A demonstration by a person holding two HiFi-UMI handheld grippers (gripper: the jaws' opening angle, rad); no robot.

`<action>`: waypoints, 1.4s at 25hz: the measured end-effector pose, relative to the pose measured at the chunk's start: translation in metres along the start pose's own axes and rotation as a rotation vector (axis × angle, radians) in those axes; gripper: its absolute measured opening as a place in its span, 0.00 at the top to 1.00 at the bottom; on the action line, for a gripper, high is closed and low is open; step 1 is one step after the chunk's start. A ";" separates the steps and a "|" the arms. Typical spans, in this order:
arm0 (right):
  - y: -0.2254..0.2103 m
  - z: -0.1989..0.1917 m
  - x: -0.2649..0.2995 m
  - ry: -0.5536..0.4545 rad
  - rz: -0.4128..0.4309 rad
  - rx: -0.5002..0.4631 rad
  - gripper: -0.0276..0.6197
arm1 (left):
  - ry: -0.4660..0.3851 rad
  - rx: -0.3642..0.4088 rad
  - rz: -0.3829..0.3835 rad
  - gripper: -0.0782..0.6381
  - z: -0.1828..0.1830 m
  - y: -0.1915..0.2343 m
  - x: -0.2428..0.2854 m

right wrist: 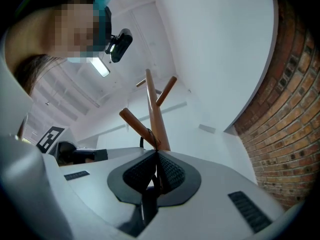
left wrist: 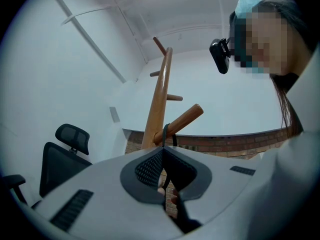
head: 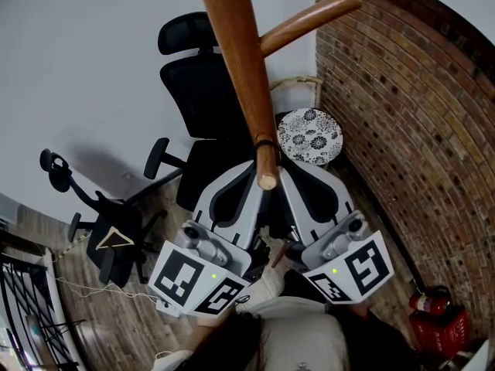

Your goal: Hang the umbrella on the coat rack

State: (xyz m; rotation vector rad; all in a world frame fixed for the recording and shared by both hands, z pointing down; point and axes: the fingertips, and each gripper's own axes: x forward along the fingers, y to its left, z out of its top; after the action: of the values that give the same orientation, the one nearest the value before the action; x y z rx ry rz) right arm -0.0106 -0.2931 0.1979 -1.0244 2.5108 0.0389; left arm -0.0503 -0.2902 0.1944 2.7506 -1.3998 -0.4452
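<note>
While the black strap (head: 265,141) loops the coat-rack peg (head: 266,165), your left hand-held gripper (left wrist: 162,150) and right hand-held gripper (right wrist: 156,153) both pinch it.

The left tool (head: 249,175) and right tool (head: 288,175) point up side by side, jaws closed on the strap (left wrist: 165,133).

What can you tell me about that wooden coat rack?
The coat rack is a glossy, reddish-brown wooden pole with round pegs angling upward at several heights. It stands near the corner where a white wall meets a brick wall. A thin black loop hangs round one lower peg, and the left tongs and right tongs are closed on it just below.
</note>
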 end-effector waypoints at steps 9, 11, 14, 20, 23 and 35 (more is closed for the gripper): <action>0.005 -0.011 -0.002 0.045 -0.004 -0.005 0.90 | 0.015 0.002 0.018 0.88 -0.006 0.000 -0.004; 0.006 -0.012 -0.004 0.048 -0.007 -0.008 0.90 | 0.018 -0.001 0.015 0.88 -0.006 -0.001 -0.005; 0.007 -0.012 -0.006 0.052 -0.008 -0.011 0.90 | 0.023 -0.001 0.016 0.88 -0.008 -0.002 -0.008; 0.007 -0.012 -0.015 0.064 -0.024 -0.019 0.90 | 0.037 -0.005 0.015 0.88 -0.013 -0.008 -0.012; 0.010 -0.012 -0.021 0.073 -0.032 -0.025 0.90 | 0.043 -0.011 0.025 0.88 -0.016 -0.009 -0.016; 0.025 -0.007 -0.045 0.076 -0.043 -0.023 0.90 | 0.064 -0.024 0.061 0.87 -0.021 -0.016 -0.034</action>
State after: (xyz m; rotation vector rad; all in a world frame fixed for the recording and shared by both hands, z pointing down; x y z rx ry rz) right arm -0.0019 -0.2463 0.2188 -1.1083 2.5607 0.0164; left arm -0.0512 -0.2553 0.2199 2.6701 -1.4492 -0.3651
